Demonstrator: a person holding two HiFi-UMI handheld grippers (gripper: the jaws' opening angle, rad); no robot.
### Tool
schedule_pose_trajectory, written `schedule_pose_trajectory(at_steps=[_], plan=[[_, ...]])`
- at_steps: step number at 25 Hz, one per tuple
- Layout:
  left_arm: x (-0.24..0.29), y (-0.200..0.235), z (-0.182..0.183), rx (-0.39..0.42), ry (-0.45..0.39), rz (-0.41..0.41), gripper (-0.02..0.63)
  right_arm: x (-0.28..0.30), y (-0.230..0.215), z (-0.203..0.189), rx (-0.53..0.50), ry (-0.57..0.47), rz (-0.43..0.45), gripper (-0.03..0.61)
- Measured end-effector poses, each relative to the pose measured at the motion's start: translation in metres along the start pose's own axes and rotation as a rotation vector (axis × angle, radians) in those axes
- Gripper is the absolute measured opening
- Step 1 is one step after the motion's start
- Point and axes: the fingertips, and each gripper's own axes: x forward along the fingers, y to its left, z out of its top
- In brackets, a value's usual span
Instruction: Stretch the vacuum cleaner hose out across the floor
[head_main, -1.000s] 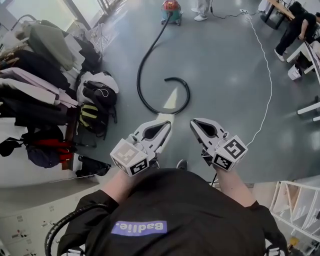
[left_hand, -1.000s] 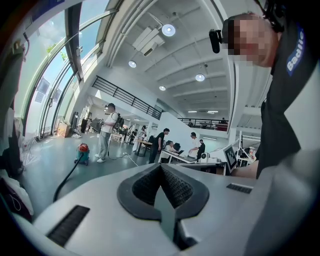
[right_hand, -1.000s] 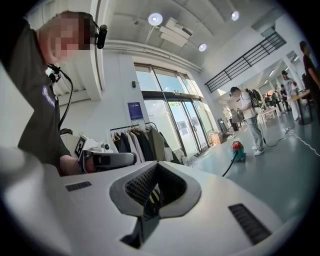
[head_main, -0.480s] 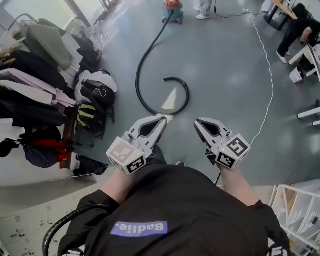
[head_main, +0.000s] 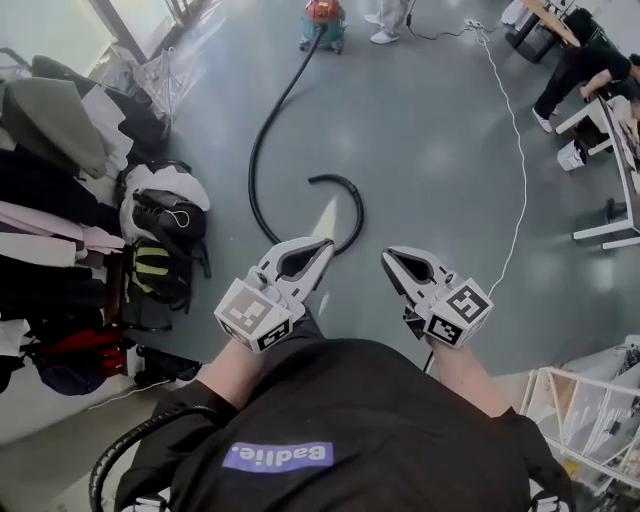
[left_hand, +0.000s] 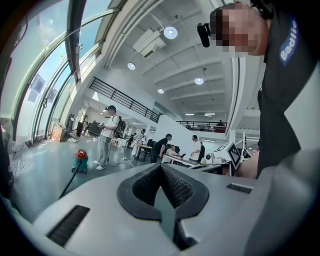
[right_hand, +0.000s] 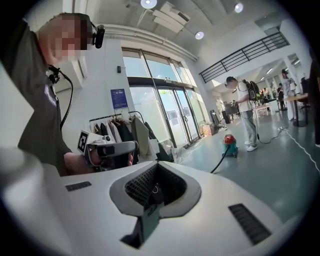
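Note:
A red and green vacuum cleaner (head_main: 322, 20) stands far off on the grey floor. Its black hose (head_main: 254, 165) runs toward me, bends and ends in a hooked curl (head_main: 348, 195). Both grippers are held in the air in front of my chest, above the floor and short of the curl. My left gripper (head_main: 326, 243) is shut and holds nothing; my right gripper (head_main: 386, 256) is shut and holds nothing. The left gripper view looks past the left gripper (left_hand: 161, 167) to the vacuum cleaner (left_hand: 79, 160). The right gripper view shows the right gripper (right_hand: 156, 167), the vacuum cleaner (right_hand: 229, 145) and its hose (right_hand: 219, 162).
Coats on a rack (head_main: 50, 160) and backpacks (head_main: 165, 215) crowd the left side. A white cable (head_main: 520, 170) trails across the floor on the right. People stand near the vacuum (head_main: 385, 15) and at desks (head_main: 575, 60). A white rack (head_main: 590, 420) stands at the lower right.
The view has shifted, so the hose and coats sit further left and lower in the picture. Both grippers stay shut and side by side. The hose lies in the same shape.

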Motion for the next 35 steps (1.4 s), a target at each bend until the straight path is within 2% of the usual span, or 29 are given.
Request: schedule_pose_trajectory(at_steps=[6,10,15,22,28,32,35], plan=[[0.017,0.1,0.023,-0.009,0.01,-0.036,-0.005,0.09,-0.032,0.038,0.008,0.009,-0.015,-0.003],[0.032,0.144,0.029,-0.017,0.024,-0.038,-0.005,0.127,-0.061,0.055,-0.006,0.011,-0.026,-0.003],[0.065,0.169,0.033,-0.018,0.046,-0.036,-0.005,0.146,-0.106,0.073,-0.009,0.008,-0.02,-0.003],[0.155,0.196,0.04,0.006,0.093,0.064,-0.005,0.153,-0.212,0.083,0.016,0.039,0.069,-0.003],[0.247,0.221,0.028,0.014,0.138,0.114,-0.005,0.167,-0.317,0.075,0.011,0.095,0.11,-0.003],[0.273,0.242,0.019,-0.01,0.133,0.117,-0.005,0.176,-0.354,0.06,0.014,0.126,0.107,-0.003],[0.279,0.257,0.009,-0.014,0.13,0.082,-0.005,0.188,-0.371,0.039,0.018,0.151,0.072,-0.003]])
